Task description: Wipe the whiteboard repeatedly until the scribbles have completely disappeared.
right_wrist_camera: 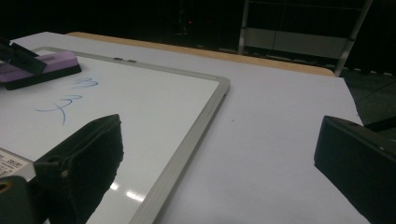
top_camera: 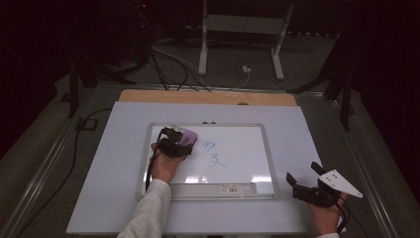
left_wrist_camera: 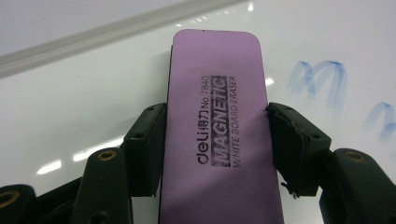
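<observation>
The left gripper [left_wrist_camera: 217, 140] clamps a purple eraser [left_wrist_camera: 217, 121] across its width, flat on the whiteboard [top_camera: 247, 171], long axis pointing away from the hand, with the blue marks [top_camera: 214, 153] just to its right, while the right gripper [top_camera: 304, 179] rests wide open beside the board.

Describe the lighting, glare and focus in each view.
High view: dim, the surroundings nearly black, with pale glare patches along the whiteboard bottom edge. Left gripper view: the purple eraser print is sharp, bright streaks of glare lie on the board, and the blue marks look soft. Right gripper view: dark background, near jaws blurred, small glare spots by the frame.
</observation>
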The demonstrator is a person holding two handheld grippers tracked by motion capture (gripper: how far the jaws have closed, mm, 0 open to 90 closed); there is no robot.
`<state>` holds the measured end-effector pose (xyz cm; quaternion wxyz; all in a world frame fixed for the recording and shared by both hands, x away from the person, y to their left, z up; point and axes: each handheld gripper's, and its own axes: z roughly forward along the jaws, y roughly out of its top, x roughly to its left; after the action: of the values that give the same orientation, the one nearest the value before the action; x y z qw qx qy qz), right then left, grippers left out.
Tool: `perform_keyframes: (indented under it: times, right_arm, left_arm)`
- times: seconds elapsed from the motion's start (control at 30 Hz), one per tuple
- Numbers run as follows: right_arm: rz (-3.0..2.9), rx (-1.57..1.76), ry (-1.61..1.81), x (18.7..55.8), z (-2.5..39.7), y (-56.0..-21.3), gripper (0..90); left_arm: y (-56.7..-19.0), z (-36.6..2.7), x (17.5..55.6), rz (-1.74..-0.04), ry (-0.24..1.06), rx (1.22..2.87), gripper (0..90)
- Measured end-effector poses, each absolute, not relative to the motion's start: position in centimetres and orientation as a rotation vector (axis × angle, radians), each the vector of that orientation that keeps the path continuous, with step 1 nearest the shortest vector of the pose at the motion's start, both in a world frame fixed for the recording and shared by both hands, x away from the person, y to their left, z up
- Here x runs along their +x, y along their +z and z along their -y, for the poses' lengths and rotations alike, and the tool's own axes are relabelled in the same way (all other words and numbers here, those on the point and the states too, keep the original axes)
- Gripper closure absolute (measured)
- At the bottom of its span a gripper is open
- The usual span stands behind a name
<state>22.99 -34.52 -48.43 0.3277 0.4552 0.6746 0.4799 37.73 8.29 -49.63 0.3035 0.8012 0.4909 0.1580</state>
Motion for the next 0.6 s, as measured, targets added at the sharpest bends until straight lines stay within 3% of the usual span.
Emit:
perform_keyframes:
  times: [0.4,0.6]
  right_arm:
    - [-1.769,1.187,1.260,22.9,34.4,-48.4,1.8]
    - [-1.764,1.191,1.261,22.9,34.5,-48.3,1.8]
  left_arm:
    - [-49.7,-0.5,32.5,-0.961,0.311,2.246,42.0]
    - [-49.6,-1.1,33.5,-0.997,0.364,2.246,42.1]
